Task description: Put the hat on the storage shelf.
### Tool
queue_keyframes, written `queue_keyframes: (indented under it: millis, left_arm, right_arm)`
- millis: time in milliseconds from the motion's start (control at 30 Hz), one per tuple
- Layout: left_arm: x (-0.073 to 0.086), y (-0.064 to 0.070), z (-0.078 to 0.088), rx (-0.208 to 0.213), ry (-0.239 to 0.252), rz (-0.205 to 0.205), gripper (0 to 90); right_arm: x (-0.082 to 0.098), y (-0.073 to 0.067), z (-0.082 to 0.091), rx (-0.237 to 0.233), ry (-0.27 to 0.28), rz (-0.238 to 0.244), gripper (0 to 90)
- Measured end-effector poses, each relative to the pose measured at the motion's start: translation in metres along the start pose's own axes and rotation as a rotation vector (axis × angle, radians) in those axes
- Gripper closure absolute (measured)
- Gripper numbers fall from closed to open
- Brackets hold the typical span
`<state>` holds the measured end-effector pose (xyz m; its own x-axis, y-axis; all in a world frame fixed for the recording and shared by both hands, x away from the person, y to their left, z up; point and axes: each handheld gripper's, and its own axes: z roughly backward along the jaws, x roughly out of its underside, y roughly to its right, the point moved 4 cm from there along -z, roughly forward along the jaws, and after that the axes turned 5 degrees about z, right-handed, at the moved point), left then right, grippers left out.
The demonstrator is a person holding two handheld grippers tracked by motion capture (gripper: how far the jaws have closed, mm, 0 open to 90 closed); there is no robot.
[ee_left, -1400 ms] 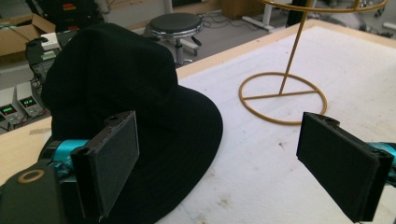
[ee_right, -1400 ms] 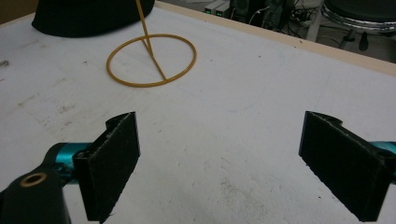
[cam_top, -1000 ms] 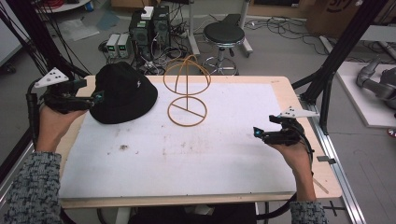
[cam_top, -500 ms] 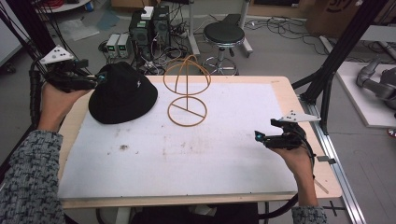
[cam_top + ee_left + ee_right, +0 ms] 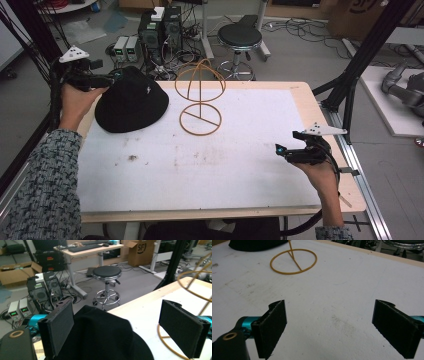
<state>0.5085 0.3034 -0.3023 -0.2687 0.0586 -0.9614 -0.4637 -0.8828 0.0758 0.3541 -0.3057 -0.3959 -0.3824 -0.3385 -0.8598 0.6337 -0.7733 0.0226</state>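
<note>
- Your left gripper (image 5: 107, 80) sits at the hat's (image 5: 131, 100) far-left brim, jaws apart around the crown in the left gripper view, with nothing clamped.
- The hat lies flat at the table's (image 5: 300, 100) far-left corner, just beside the wire stand (image 5: 200, 100); I judge that mounting it there is all yet to do.
- Your right gripper (image 5: 285, 151) idles wide apart near the right edge.
- A box (image 5: 140, 250) behind reads "SF"; the hat bears a small white mark, not legible.

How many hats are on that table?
1: a black hat lies at the table's far left corner, beside the wire stand, by the left gripper.
</note>
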Motion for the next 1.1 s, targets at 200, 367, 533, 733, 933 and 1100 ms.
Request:
queue_keyframes:
  millis: [200, 367, 533, 733, 933, 1100]
  left_arm:
    - [0.004, -0.012, -0.01, -0.019, 0.02, 0.023, 13.2]
    - [0.008, -0.018, -0.024, -0.029, -0.002, 0.026, 13.2]
    - [0.005, -0.017, -0.038, -0.025, 0.005, 0.01, 13.2]
    - [0.009, -0.025, -0.049, -0.055, 0.014, 0.01, 13.6]
    - [0.019, -0.04, -0.055, -0.074, -0.011, 0.047, 16.2]
    - [0.026, -0.046, -0.062, -0.053, -0.014, 0.105, 17.4]
  right_arm:
    - [0.002, -0.002, 0.001, 0.008, -0.002, 0.007, 12.2]
    - [0.005, -0.002, 0.0, 0.005, -0.006, 0.004, 12.2]
    - [0.006, -0.003, -0.001, 0.004, -0.01, -0.001, 12.3]
    - [0.007, -0.005, 0.001, 0.007, -0.011, 0.012, 12.2]
    - [0.008, -0.007, 0.003, 0.001, -0.014, 0.011, 12.3]
    - [0.01, -0.008, 0.003, -0.001, -0.021, 0.018, 12.3]
